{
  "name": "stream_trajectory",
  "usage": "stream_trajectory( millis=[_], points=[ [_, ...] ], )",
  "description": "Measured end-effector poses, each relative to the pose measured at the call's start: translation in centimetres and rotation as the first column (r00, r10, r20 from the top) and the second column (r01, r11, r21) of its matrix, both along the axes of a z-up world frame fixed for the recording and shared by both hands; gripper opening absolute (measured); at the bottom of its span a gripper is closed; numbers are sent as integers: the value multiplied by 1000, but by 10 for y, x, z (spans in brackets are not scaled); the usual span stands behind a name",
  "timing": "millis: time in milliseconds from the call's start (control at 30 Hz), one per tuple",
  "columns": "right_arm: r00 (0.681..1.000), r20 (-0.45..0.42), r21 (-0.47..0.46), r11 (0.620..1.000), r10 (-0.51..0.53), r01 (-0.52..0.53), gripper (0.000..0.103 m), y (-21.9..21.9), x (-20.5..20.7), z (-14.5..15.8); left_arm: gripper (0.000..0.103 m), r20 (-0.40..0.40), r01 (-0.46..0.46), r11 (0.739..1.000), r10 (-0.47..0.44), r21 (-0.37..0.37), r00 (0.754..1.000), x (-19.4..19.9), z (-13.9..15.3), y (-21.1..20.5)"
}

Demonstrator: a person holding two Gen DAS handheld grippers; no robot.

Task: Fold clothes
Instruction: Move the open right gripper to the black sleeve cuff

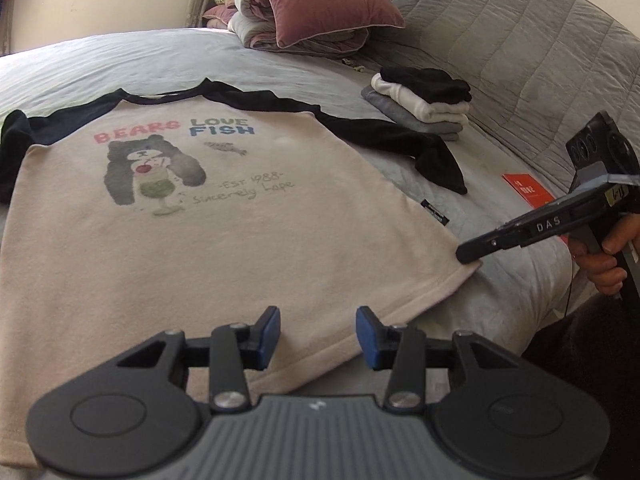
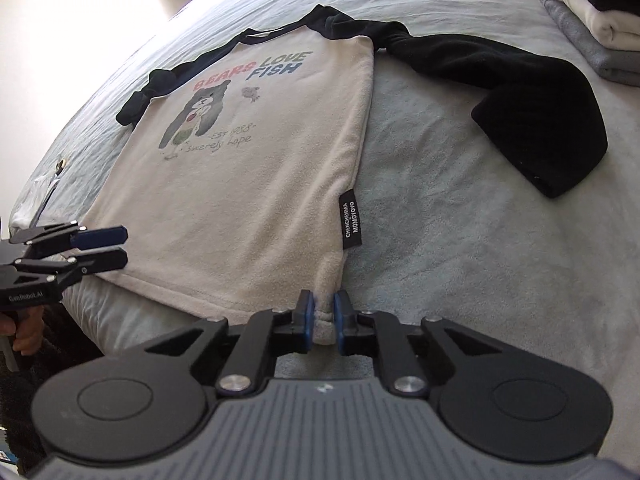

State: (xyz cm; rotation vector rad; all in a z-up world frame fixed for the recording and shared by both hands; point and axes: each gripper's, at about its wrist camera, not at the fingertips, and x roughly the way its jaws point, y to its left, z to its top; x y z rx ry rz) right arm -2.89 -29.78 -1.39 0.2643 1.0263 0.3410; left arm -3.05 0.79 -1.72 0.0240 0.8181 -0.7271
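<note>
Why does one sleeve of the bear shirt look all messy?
The shirt lies flat, but its black sleeve on one side is bunched into a crumpled lump, while the other sleeve stretches out long. The right gripper pinches the hem corner; the left gripper is open.

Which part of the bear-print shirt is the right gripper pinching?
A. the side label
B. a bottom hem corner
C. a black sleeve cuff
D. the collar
B: in the right wrist view the right gripper has its blue pads closed on the cream hem corner of the shirt.
</note>
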Motion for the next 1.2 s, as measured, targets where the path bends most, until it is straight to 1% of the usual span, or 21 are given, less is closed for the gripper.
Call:
stream_trajectory(
  millis=[33, 67, 133, 200, 233, 300, 367, 433, 500, 633, 700, 900, 1033, 1133, 1200],
  points=[
    [1000, 1, 16, 1000, -8, 8, 11, -4, -1, 2, 44, -7, 16, 1000, -16, 11, 1000, -2, -4, -2],
    [1000, -6, -11, 1000, -9, 8, 8, -4, -2, 0, 45, 0, 26, 999, -26, 18, 1000, -3, -5, -2],
    [1000, -17, -73, 997, 9, -10, 7, -3, -3, -8, 45, 8, 43, 999, -43, 29, 999, -5, -7, -2],
    [1000, -15, -84, 996, 25, -26, 10, -1, -1, -8, 45, -27, 37, 999, -36, 25, 999, 0, -1, -1],
    [1000, -15, -71, 997, 25, -26, 12, -2, 1, -5, 45, -42, 35, 999, -33, 25, 999, 2, 2, -1],
    [1000, 3, -60, 998, 8, -7, 32, -5, 5, 2, 48, -49, 38, 999, -36, 31, 998, 7, 9, -3],
    [998, 46, -98, 994, -36, 40, 43, -10, 12, 9, 52, -31, 48, 998, -47, 36, 998, 9, 16, -7],
    [994, 74, -126, 988, -80, 89, 43, -17, 20, 15, 54, -13, 58, 998, -57, 30, 998, 16, 23, -12],
    [987, 87, -127, 982, -132, 142, 43, -25, 30, 20, 57, -2, 62, 998, -62, 18, 998, 24, 29, -18],
    [967, 128, -136, 962, -219, 236, 44, -38, 50, 31, 58, 2, 52, 999, -52, -1, 999, 46, 35, -38],
    [961, 156, -156, 955, -229, 252, 50, -40, 59, 35, 61, 1, 39, 999, -39, -2, 999, 56, 36, -49],
    [942, 223, -202, 933, -252, 298, 53, -48, 79, 36, 69, -33, -37, 999, 37, -26, 999, 86, 37, -78],
    [926, 251, -226, 913, -282, 339, 54, -55, 86, 29, 71, -41, -73, 997, 73, -8, 996, 103, 37, -97],
    [920, 269, -234, 908, -284, 348, 54, -60, 89, 30, 71, -59, -89, 996, 88, -16, 994, 114, 34, -110],
    [909, 290, -216, 905, -299, 366, 59, -66, 88, 32, 71, -71, -100, 995, 98, -21, 993, 122, 32, -119]
  ],
)
